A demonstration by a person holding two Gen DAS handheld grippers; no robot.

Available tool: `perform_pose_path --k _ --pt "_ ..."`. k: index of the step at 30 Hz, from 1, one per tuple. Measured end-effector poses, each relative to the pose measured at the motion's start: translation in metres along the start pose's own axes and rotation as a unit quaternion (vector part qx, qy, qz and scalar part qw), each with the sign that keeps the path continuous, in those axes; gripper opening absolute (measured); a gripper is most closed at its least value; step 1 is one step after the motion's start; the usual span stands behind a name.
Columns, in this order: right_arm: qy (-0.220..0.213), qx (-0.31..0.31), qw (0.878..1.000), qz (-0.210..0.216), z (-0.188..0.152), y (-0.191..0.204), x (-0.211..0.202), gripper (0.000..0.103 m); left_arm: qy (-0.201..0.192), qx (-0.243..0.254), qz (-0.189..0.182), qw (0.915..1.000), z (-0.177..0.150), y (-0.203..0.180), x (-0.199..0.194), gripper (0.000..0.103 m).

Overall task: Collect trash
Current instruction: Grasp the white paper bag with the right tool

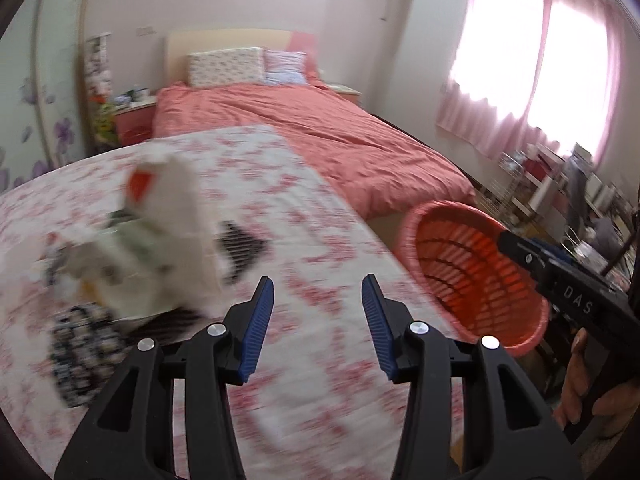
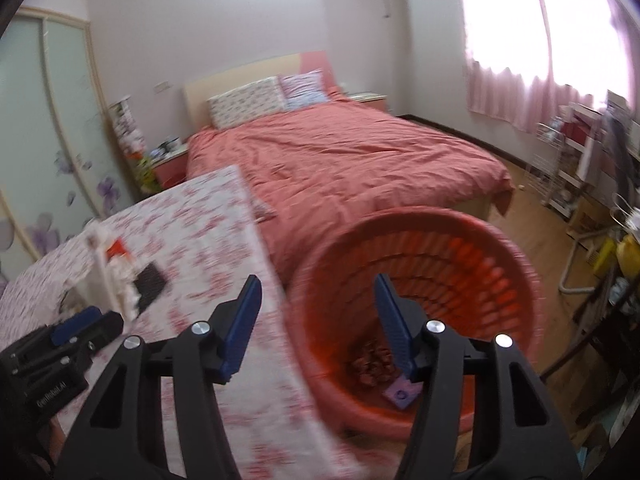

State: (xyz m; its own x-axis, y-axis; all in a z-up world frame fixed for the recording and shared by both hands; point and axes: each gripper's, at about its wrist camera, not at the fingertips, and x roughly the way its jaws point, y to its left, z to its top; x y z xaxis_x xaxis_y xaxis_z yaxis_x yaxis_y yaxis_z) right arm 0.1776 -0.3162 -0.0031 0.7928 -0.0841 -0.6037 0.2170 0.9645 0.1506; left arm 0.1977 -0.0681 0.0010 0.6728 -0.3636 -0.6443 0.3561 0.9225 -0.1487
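Note:
A blurred heap of trash [image 1: 152,240], white wrappers with an orange patch and dark packets, lies on the floral tablecloth [image 1: 304,352] ahead and left of my open, empty left gripper [image 1: 318,308]. The red slatted bin [image 1: 472,276] stands off the table's right edge. In the right wrist view my open, empty right gripper [image 2: 316,308] hovers at the bin's [image 2: 460,260] near-left rim. A purple packet [image 2: 402,394] and crumpled pinkish trash [image 2: 372,364] lie at the bin's bottom. The trash heap [image 2: 120,276] also shows at the left of this view.
A bed with a salmon cover [image 1: 320,136] lies beyond the table. A cluttered desk and shelves [image 1: 560,184] stand under the pink-curtained window at right. A wardrobe with flower decals [image 2: 52,152] is at left. The right gripper body [image 1: 576,288] reaches over the bin.

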Motion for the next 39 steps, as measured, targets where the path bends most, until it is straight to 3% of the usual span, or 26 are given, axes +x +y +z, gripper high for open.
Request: perform_pose_path --k 10,19,29,31,37,39 --pt "0.032 -0.066 0.993 0.096 -0.014 0.117 0.018 0.047 -0.040 -0.078 0.102 0.9908 -0.013 0.104 -0.050 0.053" --pt "0.044 -0.079 0.984 0.156 -0.013 0.190 0.039 0.042 -0.038 -0.150 0.154 0.9758 -0.033 0.183 -0.067 0.057" --pt "0.063 -0.068 0.986 0.137 -0.002 0.215 0.077 0.042 -0.030 -0.190 0.175 0.9656 -0.049 0.226 -0.071 0.059" --pt "0.068 -0.074 0.986 0.135 -0.004 0.218 0.082 0.027 -0.028 -0.196 0.178 0.9639 -0.051 0.233 -0.071 0.059" --pt "0.053 -0.072 0.986 0.142 -0.007 0.210 0.074 0.009 -0.022 -0.204 0.189 0.9602 -0.051 0.245 -0.065 0.064" --pt "0.047 -0.065 0.987 0.141 -0.007 0.203 0.070 0.007 -0.019 -0.204 0.192 0.9598 -0.049 0.246 -0.062 0.067"
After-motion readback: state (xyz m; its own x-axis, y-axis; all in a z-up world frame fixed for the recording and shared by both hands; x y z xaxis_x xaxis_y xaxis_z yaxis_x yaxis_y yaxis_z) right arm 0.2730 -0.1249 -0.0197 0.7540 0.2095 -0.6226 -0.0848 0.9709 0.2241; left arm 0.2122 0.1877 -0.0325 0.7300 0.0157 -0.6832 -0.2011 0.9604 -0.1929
